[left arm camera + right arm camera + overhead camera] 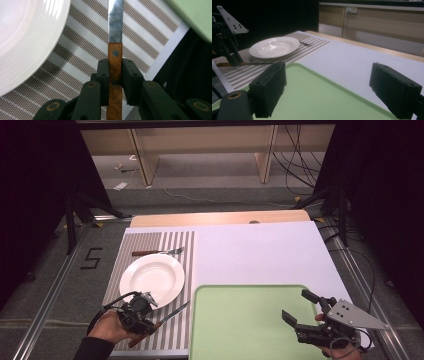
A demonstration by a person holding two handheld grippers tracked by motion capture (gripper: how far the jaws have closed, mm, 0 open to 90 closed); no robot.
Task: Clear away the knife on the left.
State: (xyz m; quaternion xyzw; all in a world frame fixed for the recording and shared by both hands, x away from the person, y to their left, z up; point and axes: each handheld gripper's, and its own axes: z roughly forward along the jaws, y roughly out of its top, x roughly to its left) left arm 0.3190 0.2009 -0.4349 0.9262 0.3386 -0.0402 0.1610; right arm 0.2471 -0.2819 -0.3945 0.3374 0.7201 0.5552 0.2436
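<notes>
My left gripper is shut on the wooden handle of a knife, low over the striped placemat in front of the white plate. In the left gripper view the pads clamp the handle from both sides, and the steel blade runs straight ahead beside the plate. A fork lies behind the plate. My right gripper stands open over the right part of the green tray, nothing between its jaws.
The placemat and tray rest on a white sheet over a wooden table. The tray's corner lies just right of the knife blade. The right gripper view shows the plate, the fork and the left gripper at far left.
</notes>
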